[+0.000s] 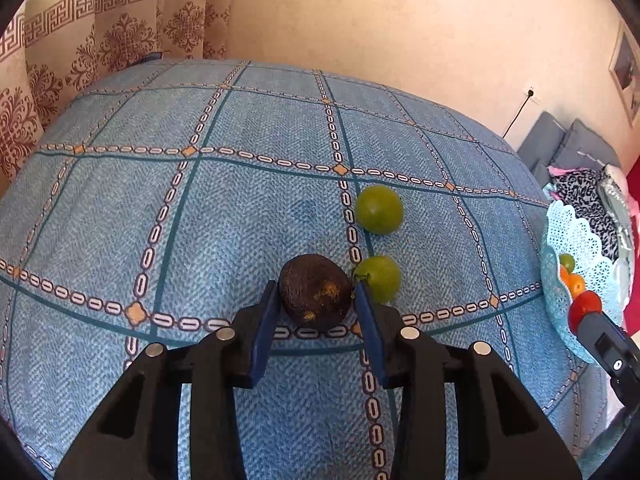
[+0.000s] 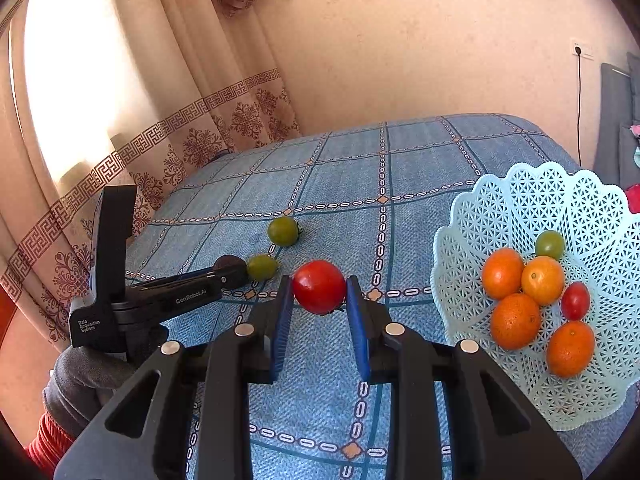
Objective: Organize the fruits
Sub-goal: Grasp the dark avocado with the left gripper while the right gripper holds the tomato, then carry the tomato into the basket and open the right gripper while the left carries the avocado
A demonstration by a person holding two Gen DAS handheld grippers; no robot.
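Room, left wrist view: blue checked cloth [image 1: 240, 208] spread over a soft, domed surface, patterned curtain [image 1: 100, 36] and a plain peach wall behind.
Left gripper [image 1: 314, 300]: jaws closed in on the dark brown fruit [image 1: 314, 292], the blue pads touching its two sides; it rests on the cloth between the fingertips.
Green fruits: one green fruit [image 1: 378, 278] just outside the right-hand jaw, nearly touching the dark one; a second green fruit [image 1: 379, 209] farther ahead of the jaws.
Handling, dark fruit: looks wrinkled and scarred, likely light and somewhat soft, so a grip across its widest middle should hold; squeezing hard could bruise it.
Basket: pale blue lattice basket [image 1: 576, 232] far to the right of the jaws, at the frame's edge.

Room, right wrist view: same cloth [image 2: 420, 168], bright window behind the curtain, a wall socket with a cord at the far right.
Right gripper [image 2: 318, 290]: jaws pinching a red tomato [image 2: 319, 286] across its middle, lifted clear of the cloth as far as I can judge.
Handling, tomato: smooth, glossy skin, likely slippery and easily split; a gentle hold suits it.
Basket contents: the basket [image 2: 500, 200] sits right of the jaws, holding oranges, a small red tomato and a green fruit.
Surface: cushioned and sloping, so loose round fruit may roll.
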